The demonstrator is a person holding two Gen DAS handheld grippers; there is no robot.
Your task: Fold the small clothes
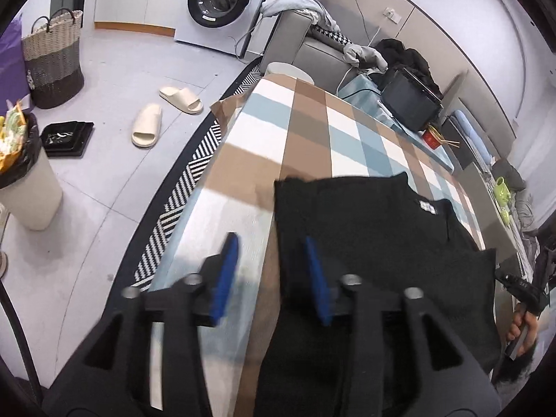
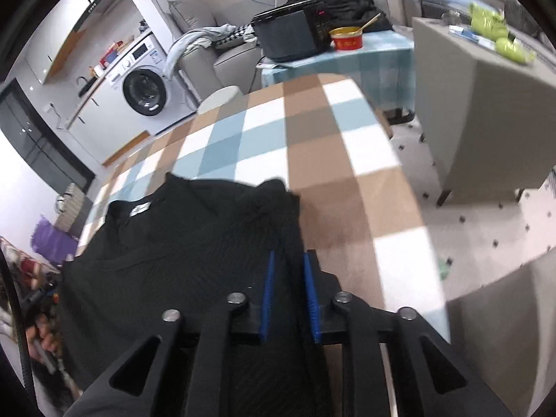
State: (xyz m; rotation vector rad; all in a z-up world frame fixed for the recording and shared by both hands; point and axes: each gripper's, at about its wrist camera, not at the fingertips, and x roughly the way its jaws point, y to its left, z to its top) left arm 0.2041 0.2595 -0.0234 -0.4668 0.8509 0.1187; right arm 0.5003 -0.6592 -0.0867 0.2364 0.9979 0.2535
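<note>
My left gripper [image 1: 274, 274] has its jaws released, straddling the left edge of the black knit sweater [image 1: 375, 243] lying flat on the checked-cloth worktop [image 1: 305, 121]. The right gripper [image 2: 290, 292] jaws sit narrowly apart around the sweater's right edge; can't tell if they're pinching.

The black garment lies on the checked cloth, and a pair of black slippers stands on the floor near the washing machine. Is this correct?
Not quite: the slippers are cream, not black, as the left wrist view shows. The black garment does lie on the checked cloth, and the washing machine is nearby.
</note>
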